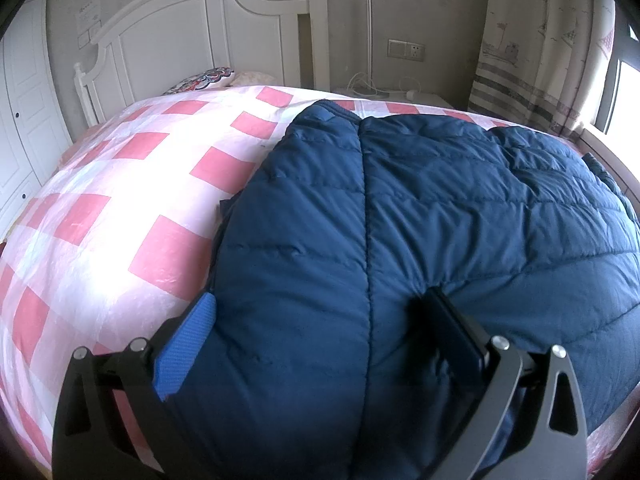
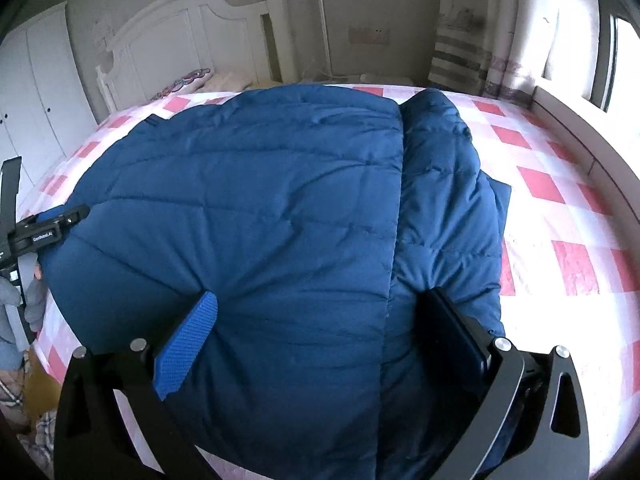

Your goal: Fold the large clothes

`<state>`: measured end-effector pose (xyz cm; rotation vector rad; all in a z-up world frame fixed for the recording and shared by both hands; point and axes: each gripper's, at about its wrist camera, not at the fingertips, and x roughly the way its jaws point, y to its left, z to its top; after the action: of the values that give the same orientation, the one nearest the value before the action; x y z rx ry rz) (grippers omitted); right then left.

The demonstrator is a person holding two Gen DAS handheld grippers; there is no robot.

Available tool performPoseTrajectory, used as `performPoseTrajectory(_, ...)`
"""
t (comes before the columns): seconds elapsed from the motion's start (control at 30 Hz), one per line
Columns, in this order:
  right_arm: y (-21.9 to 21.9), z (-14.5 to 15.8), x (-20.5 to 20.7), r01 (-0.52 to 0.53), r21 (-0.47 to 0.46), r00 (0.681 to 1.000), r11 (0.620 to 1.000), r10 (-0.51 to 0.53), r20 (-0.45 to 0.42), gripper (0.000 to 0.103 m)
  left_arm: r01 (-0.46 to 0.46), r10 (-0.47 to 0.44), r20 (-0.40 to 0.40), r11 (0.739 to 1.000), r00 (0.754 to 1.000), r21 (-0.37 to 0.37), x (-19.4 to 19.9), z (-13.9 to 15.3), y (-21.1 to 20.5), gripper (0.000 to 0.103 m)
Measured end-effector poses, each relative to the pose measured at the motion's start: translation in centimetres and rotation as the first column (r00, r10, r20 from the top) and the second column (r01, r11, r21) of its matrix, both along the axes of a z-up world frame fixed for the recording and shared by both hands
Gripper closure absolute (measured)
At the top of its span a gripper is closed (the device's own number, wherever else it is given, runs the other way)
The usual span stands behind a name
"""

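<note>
A navy quilted jacket (image 1: pixel 420 216) lies spread on the bed (image 1: pixel 120 208), which is covered with a pink-and-white checked sheet under clear plastic. The jacket sits toward the near edge, its padded panels puffed up and a long seam running from near to far through the middle.

The left hand-held gripper (image 1: pixel 320 304) is down at the jacket's near-left edge. Its fingers stand wide apart with a thick fold of the padding bulging between them; the blue-padded finger (image 1: pixel 188 344) sits against the jacket's left edge, and the dark finger (image 1: pixel 452 328) presses into the fabric on the other side of the seam.

The right hand-held gripper (image 2: pixel 320 304) is at the near-right part of the jacket, fingers equally wide apart, straddling the seam where a narrower folded panel lies along the right side. Fabric bunches between its fingers too, and the dark finger dents the padding.

From the right wrist view, the left hand-held gripper (image 2: pixel 52 224) shows at the far left edge of the jacket, with a gloved hand (image 2: pixel 24 300) behind it.

A white headboard (image 1: pixel 192 36) stands at the far end with patterned pillows (image 1: pixel 200 80) below it. A curtain (image 1: pixel 540 48) hangs at the far right by a bright window.
</note>
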<state>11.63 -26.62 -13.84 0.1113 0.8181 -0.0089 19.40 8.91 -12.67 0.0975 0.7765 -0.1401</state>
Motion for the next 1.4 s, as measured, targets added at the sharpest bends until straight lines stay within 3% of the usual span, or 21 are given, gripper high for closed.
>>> performPoseTrajectory(0.27, -0.8, 1.6, -3.3, 0.042, -0.025, 0.999, 0.999, -0.041, 0.019, 0.005, 0.000, 0.000, 0.000, 1.000, 1.000, 0.002, 0.0, 0.0, 0.0, 0.002)
performPoseTrajectory(0.47, -2.0, 2.2, -8.5, 0.059, 0.024, 0.997, 0.998, -0.060, 0.056, 0.005, -0.001, 0.001, 0.000, 1.000, 1.000, 0.004, 0.0, 0.0, 0.0, 0.002)
performPoseTrajectory(0.57, -3.0, 2.4, -11.3, 0.070, 0.134, 0.995, 0.989, -0.079, 0.059, 0.005, 0.000, 0.000, 0.000, 1.000, 1.000, 0.003, 0.0, 0.0, 0.0, 0.002)
performPoseTrajectory(0.73, -4.7, 0.1, -13.1, 0.104, 0.337, 0.994, 0.936, -0.109, -0.005, 0.005, -0.001, 0.001, 0.001, 1.000, 1.000, 0.005, 0.0, 0.0, 0.0, 0.002)
performPoseTrajectory(0.93, -5.3, -1.9, -10.7, 0.120, 0.434, 0.993, 0.893, -0.113, -0.041, 0.004, 0.000, 0.000, 0.001, 1.000, 1.000, 0.006, 0.0, 0.0, 0.0, 0.002)
performPoseTrajectory(1.03, -4.7, -1.7, -8.6, 0.124, 0.424, 0.992, 0.897, -0.123, -0.030, 0.004, -0.001, 0.001, 0.000, 1.000, 1.000, 0.006, 0.0, 0.0, 0.0, 0.002)
performPoseTrajectory(1.23, -5.4, -1.5, -3.0, 0.267, 0.466, 0.959, 0.844, -0.281, -0.040, 0.004, -0.001, 0.001, 0.000, 1.000, 1.000, 0.009, 0.0, 0.0, -0.1, 0.002)
performPoseTrajectory(1.33, -4.8, -1.4, -1.0, 0.292, 0.427, 0.949, 0.856, -0.315, -0.018, 0.004, -0.002, 0.002, 0.000, 1.000, 1.000, 0.010, 0.0, 0.0, -0.1, 0.002)
performPoseTrajectory(1.37, -4.8, -1.4, -0.8, 0.283, 0.431, 0.951, 0.857, -0.310, -0.008, 0.005, -0.003, 0.003, 0.000, 1.000, 1.000, 0.008, 0.0, 0.0, 0.0, 0.002)
performPoseTrajectory(1.4, -4.9, -1.5, -0.9, 0.277, 0.441, 0.951, 0.854, -0.308, -0.003, 0.016, -0.004, 0.004, -0.001, 1.000, 1.000, 0.007, 0.0, 0.0, -0.1, 0.002)
